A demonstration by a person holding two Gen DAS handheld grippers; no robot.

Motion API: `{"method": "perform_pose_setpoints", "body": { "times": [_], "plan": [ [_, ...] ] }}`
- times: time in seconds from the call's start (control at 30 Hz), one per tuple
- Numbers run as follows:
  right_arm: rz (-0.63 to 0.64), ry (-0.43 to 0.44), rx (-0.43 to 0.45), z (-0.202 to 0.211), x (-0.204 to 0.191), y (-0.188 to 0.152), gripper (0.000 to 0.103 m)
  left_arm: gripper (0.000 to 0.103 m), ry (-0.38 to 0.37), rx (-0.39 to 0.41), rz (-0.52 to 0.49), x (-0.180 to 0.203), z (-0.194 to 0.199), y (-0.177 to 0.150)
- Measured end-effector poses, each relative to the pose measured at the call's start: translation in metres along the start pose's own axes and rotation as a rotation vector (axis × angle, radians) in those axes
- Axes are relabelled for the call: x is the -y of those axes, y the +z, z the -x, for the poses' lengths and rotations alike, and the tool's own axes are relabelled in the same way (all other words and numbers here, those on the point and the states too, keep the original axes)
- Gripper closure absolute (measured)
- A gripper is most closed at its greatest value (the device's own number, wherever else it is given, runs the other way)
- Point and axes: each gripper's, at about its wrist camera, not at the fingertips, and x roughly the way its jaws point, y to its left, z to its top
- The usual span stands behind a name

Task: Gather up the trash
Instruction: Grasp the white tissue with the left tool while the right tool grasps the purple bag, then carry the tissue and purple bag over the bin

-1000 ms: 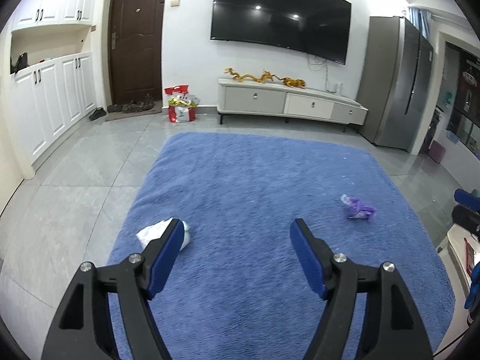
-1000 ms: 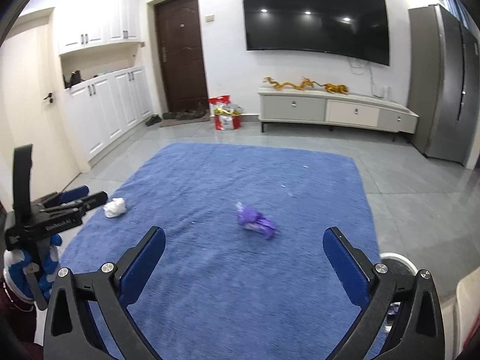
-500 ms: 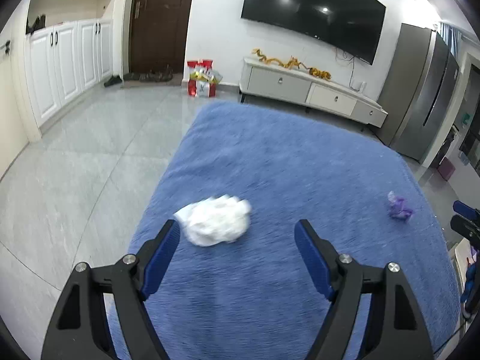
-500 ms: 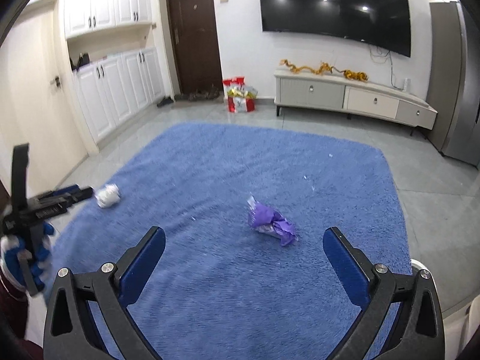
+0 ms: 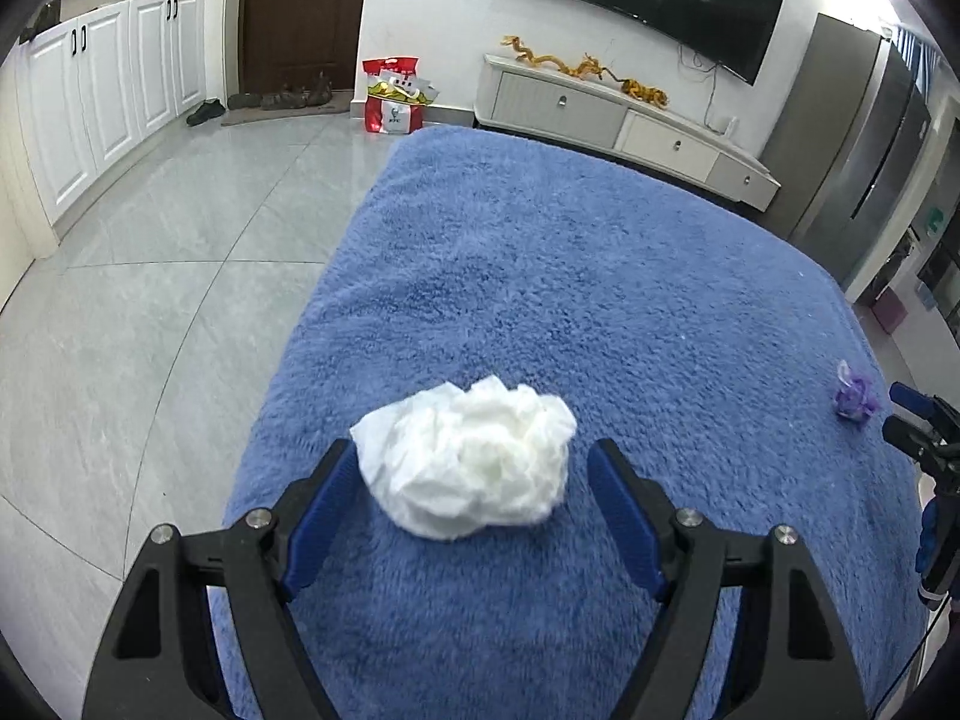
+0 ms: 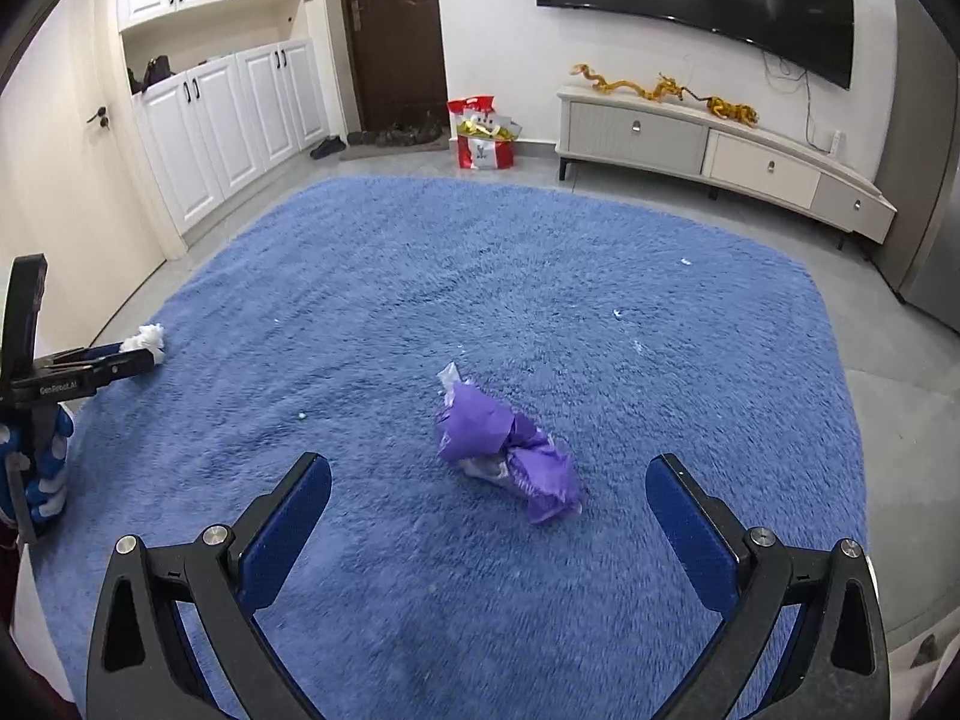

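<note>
between the spread blue pads of the left gripper [image 5: 474,468] sits the crumpled white tissue wad [image 5: 471,459], untouched; the right gripper [image 6: 489,480], jaws apart, faces the crumpled purple wrapper [image 6: 507,450].

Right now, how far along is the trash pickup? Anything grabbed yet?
Nothing looks collected yet. In hand: the left gripper is open with the white crumpled tissue between its fingers on the blue rug, jaws not closed. The right gripper is open, facing the purple wrapper, which lies just ahead of its fingertips. Left: grasp both pieces and carry them off; no bin shows in either view.
</note>
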Motion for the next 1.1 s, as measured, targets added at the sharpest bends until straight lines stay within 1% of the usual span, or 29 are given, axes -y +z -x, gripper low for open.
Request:
{"method": "perform_pose_setpoints", "body": {
  "times": [0.07,0.1,0.13,0.17,0.2,0.23,0.27,0.3,0.33,0.4,0.43,0.53,0.7,0.83,0.93,1.1],
  "plan": [
    [0.002,0.000,-0.008,-0.005,0.002,0.002,0.003,0.035,0.000,0.003,-0.007,0.001,-0.001,0.003],
    [0.001,-0.001,-0.013,-0.008,0.003,0.004,0.005,0.043,0.005,0.002,-0.011,0.002,-0.003,0.004],
    [-0.002,0.002,-0.020,-0.012,0.004,0.004,0.012,0.050,0.007,-0.001,-0.017,0.003,-0.004,0.005],
    [-0.005,0.002,-0.026,-0.015,0.005,0.005,0.021,0.052,0.009,-0.003,-0.021,0.003,-0.004,0.007],
    [-0.008,0.001,-0.030,-0.017,0.006,0.006,0.025,0.056,0.012,-0.001,-0.024,0.004,-0.005,0.007],
    [-0.010,-0.004,-0.036,-0.019,0.007,0.005,0.033,0.062,0.012,-0.002,-0.027,0.005,-0.005,0.008],
    [-0.013,-0.007,-0.044,-0.022,0.007,0.005,0.040,0.065,0.010,-0.002,-0.027,0.005,-0.005,0.008],
    [-0.016,-0.004,-0.049,-0.024,0.008,0.004,0.044,0.071,0.008,-0.002,-0.027,0.006,-0.006,0.008],
    [-0.020,0.001,-0.052,-0.025,0.008,0.003,0.050,0.077,-0.002,-0.005,-0.024,0.007,-0.005,0.008],
    [-0.020,0.005,-0.053,-0.024,0.007,0.001,0.051,0.080,-0.016,-0.006,-0.019,0.009,-0.003,0.007],
    [-0.018,0.007,-0.050,-0.022,0.007,0.000,0.054,0.081,-0.024,-0.008,-0.016,0.010,-0.002,0.005],
    [-0.018,0.011,-0.036,-0.013,0.002,-0.004,0.056,0.082,-0.045,-0.002,-0.016,0.016,0.006,0.002],
    [-0.019,0.021,0.015,0.020,-0.003,-0.009,0.056,0.083,-0.068,0.021,-0.061,0.035,0.029,-0.006],
    [-0.013,0.027,0.052,0.053,-0.009,-0.023,0.056,0.083,-0.085,0.033,-0.105,0.053,0.045,-0.014],
    [-0.009,0.022,0.071,0.077,-0.008,-0.033,0.056,0.083,-0.115,0.032,-0.132,0.070,0.056,-0.020],
    [-0.043,-0.007,0.112,0.124,0.005,-0.060,0.056,0.083,-0.169,0.015,-0.201,0.108,0.066,-0.026]
  ]
}}
